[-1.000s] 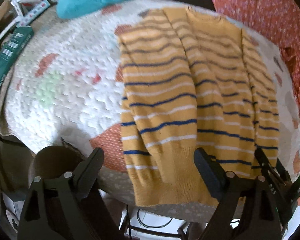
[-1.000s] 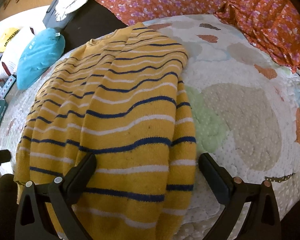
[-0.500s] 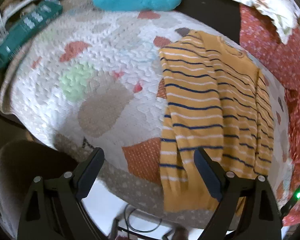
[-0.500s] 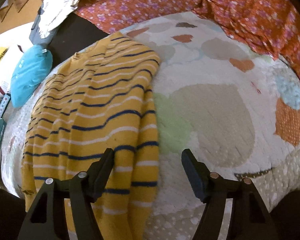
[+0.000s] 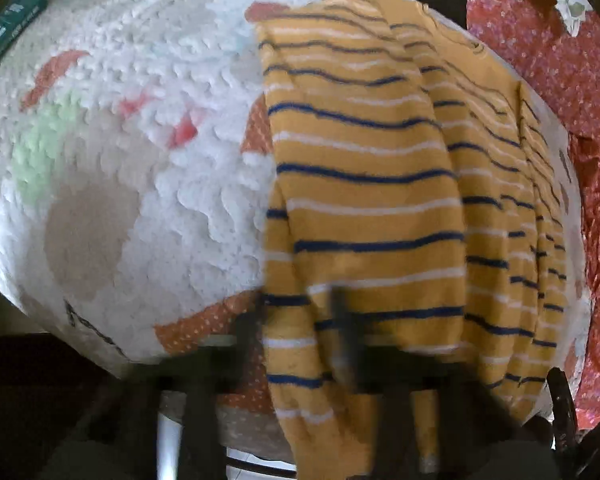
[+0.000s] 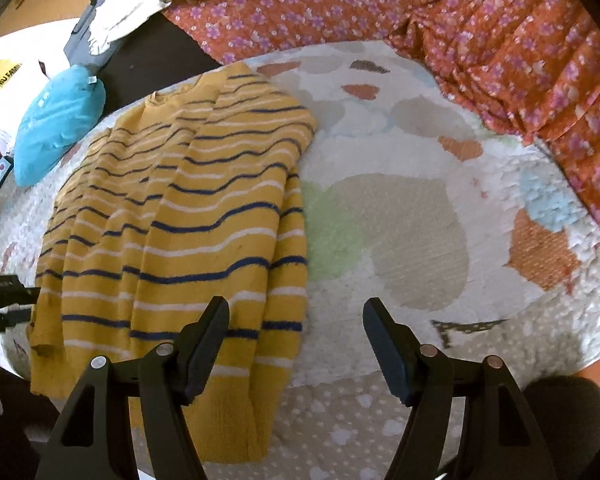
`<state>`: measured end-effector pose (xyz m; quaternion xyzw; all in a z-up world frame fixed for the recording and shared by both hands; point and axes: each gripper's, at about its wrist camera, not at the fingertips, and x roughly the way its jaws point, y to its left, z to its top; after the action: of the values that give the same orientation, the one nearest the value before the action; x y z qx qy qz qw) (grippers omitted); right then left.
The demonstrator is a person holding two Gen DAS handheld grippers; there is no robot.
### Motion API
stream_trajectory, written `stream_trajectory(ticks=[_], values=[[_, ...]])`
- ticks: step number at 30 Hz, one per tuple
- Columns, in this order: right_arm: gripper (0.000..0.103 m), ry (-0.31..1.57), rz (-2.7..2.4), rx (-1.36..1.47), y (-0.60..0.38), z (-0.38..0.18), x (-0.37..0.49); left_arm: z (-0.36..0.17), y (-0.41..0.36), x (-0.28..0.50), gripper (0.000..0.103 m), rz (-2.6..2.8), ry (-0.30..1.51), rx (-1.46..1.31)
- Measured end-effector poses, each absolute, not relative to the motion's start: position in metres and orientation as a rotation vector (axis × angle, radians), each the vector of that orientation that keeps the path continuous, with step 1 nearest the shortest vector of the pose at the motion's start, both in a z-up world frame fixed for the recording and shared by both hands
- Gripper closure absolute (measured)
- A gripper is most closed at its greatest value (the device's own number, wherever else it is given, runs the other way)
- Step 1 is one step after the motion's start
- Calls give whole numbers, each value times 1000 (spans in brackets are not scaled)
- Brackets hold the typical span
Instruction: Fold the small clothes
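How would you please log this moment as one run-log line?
sweater: sleeves folded in, flat on quilt | left gripper: blurred, at hem | right gripper: open, hovering

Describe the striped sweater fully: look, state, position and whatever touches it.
The sweater is mustard-yellow knit with thin navy and white stripes and a ribbed hem. It lies flat on the patchwork quilt, both sleeves folded inward over the body, neckline at the far end, hem hanging over the near edge. The right tool hangs open over its right hem corner, not gripping. The left tool is blurred at the hem; contact is unclear.
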<state>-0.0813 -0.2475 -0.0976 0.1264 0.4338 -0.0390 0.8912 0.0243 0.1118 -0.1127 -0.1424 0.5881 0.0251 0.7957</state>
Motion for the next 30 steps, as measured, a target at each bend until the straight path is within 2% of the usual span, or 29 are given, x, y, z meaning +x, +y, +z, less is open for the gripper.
stream_trajectory(ticks=[2, 5, 8, 10, 14, 16, 18, 19, 20, 21, 22, 23, 30], values=[[29, 896, -98, 256, -252, -91, -84, -102, 122, 20, 102, 131, 1220, -277], [29, 893, -108, 243, -255, -83, -84, -93, 145, 10, 103, 234, 1151, -228], [29, 894, -63, 232, -246, -74, -78, -96, 180, 2, 102, 179, 1116, -417], [29, 899, 4, 224, -232, -67, -72, -101, 191, 2, 98, 172, 1115, -491], [29, 922, 134, 170, -194, -62, -62, -102, 184, 7, 80, 132, 1097, -506], [29, 950, 162, 107, -172, -66, -53, -101, 176, 8, 76, 114, 1090, -477], [37, 960, 146, 61, -162, -73, -46, -100, 167, 12, 74, 97, 1085, -441], [48, 970, 142, 45, -158, -78, -42, -100, 166, 12, 73, 93, 1083, -427], [65, 991, 144, 36, -156, -84, -37, -100, 163, 14, 72, 88, 1082, -412], [75, 1012, 157, 40, -156, -89, -33, -100, 161, 14, 72, 86, 1082, -402], [92, 1039, 185, 58, -156, -94, -29, -100, 159, 14, 72, 83, 1083, -393], [95, 1051, 199, 71, -159, -95, -26, -100, 158, 13, 72, 81, 1084, -393], [100, 975, 121, 265, -228, -61, -30, -105, 165, 13, 67, 72, 1096, -458]])
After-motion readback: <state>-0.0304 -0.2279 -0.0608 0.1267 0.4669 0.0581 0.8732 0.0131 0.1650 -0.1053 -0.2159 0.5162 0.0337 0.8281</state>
